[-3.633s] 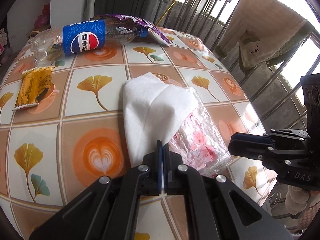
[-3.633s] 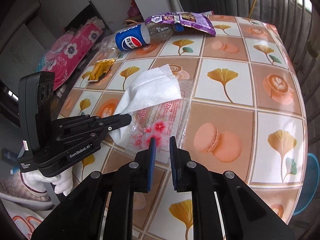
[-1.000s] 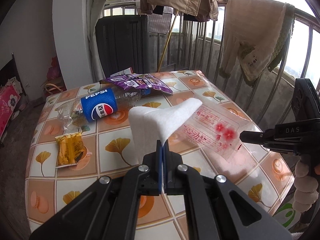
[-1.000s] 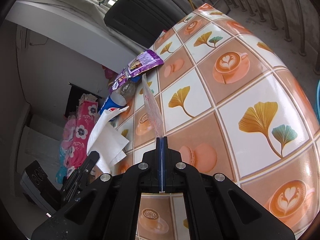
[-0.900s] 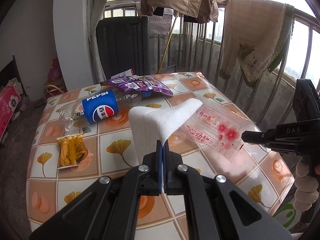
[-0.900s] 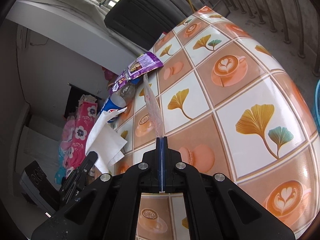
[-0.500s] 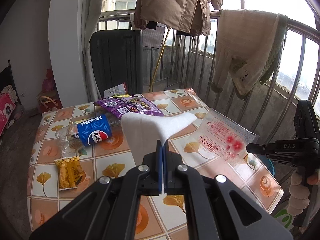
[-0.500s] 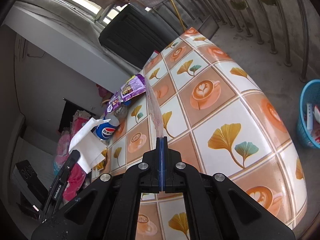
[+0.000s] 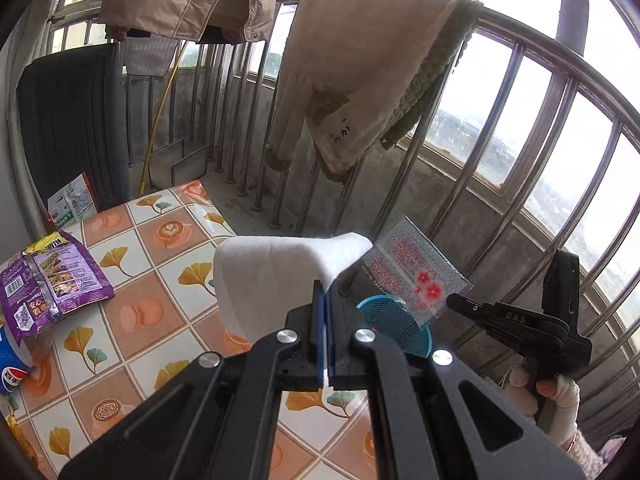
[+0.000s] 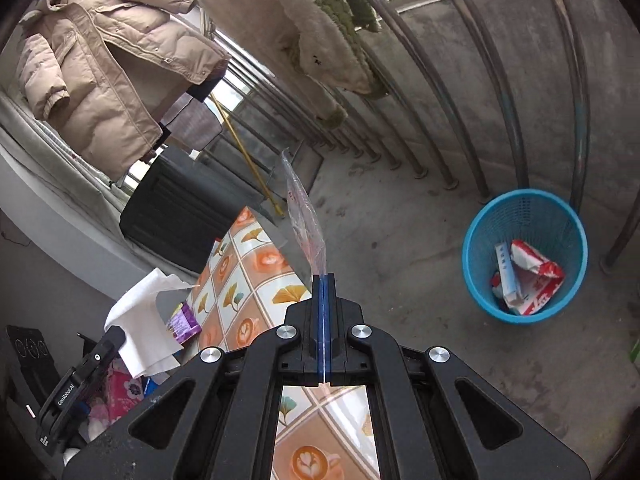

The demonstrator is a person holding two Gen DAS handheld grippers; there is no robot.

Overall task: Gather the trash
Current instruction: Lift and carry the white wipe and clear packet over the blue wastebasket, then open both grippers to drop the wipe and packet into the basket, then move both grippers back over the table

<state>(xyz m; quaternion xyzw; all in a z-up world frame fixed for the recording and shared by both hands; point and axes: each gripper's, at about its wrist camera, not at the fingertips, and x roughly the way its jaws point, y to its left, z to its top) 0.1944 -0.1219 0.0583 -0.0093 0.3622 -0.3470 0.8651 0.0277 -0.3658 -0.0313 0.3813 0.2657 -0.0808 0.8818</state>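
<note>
My left gripper is shut on a white tissue, which hangs in the air above the table's right edge. The same tissue shows at the lower left of the right wrist view, in the left gripper. My right gripper is shut on a clear plastic wrapper with pink flowers; in the left wrist view that wrapper hangs over the floor, held by the right gripper. A blue mesh waste basket with several wrappers inside stands on the concrete floor, right of the table.
The tiled-pattern table holds a purple snack bag and a Pepsi bottle at its left. A metal railing with a hanging towel and a padded jacket borders the balcony. A dark chair stands behind the table.
Both grippers have lifted off the table and swung right toward the railing, carrying the tissue and the wrapper. The blue basket has come into view.
</note>
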